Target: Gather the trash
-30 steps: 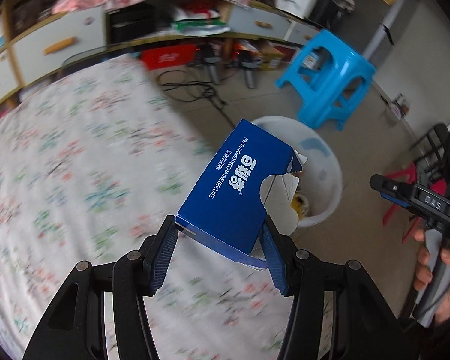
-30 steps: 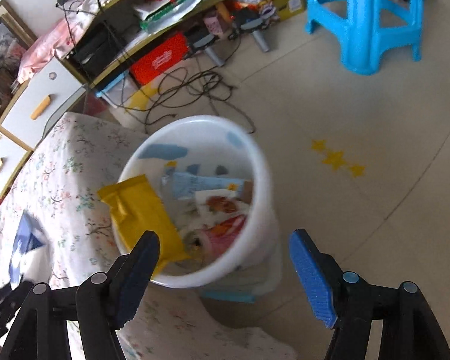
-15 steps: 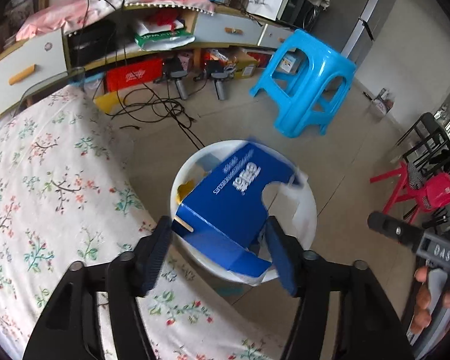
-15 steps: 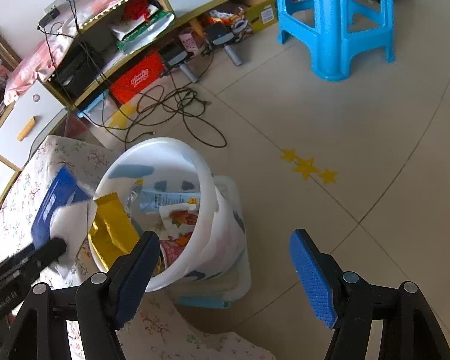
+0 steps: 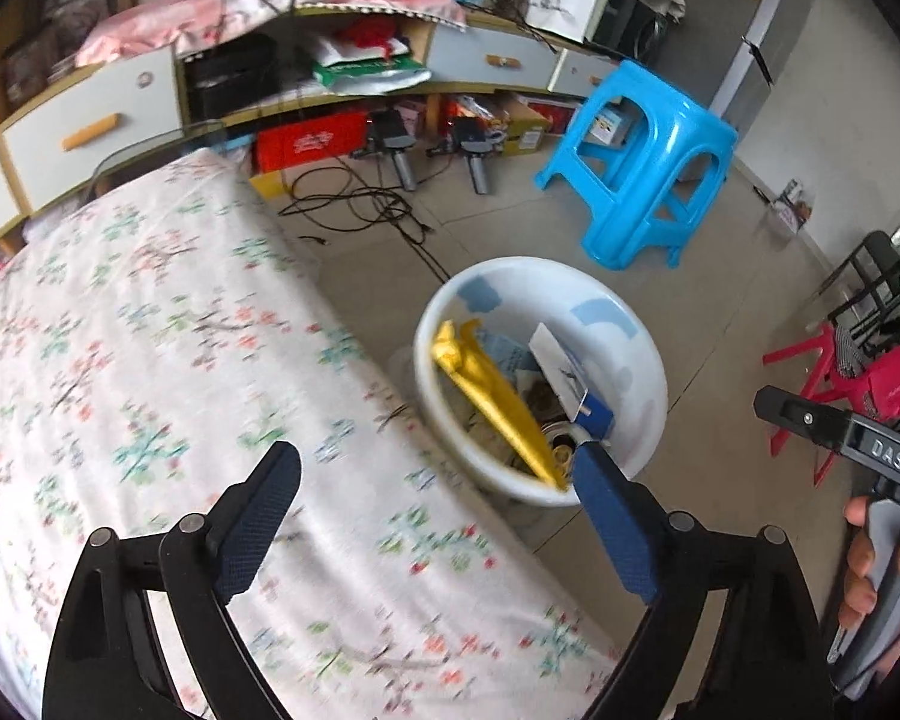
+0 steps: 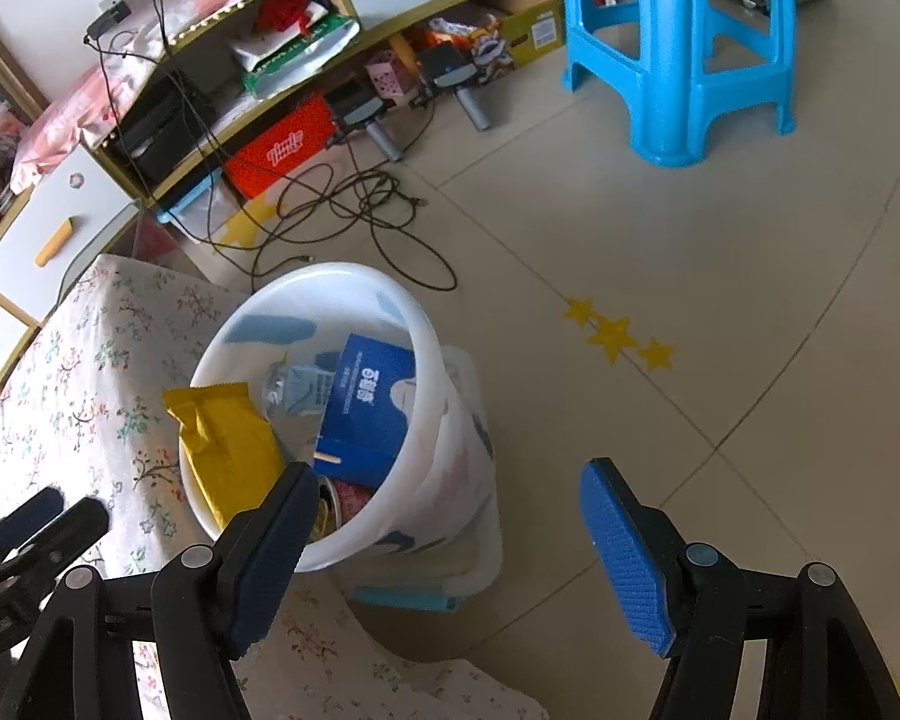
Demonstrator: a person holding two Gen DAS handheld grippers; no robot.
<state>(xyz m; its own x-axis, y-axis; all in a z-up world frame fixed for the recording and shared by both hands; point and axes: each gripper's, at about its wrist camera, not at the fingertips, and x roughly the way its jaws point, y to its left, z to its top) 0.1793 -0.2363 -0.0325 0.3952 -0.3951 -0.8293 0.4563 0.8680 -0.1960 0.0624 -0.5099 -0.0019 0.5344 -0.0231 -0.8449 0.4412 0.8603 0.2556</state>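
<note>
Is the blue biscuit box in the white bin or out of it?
In: the blue biscuit box leans inside the white bin, beside a yellow packet.

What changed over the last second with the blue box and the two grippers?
The left gripper let go of the blue box, which dropped into the white bin beside the yellow packet; its jaws are opening, with nothing between them. The right gripper stayed open and empty beside the bin.
</note>
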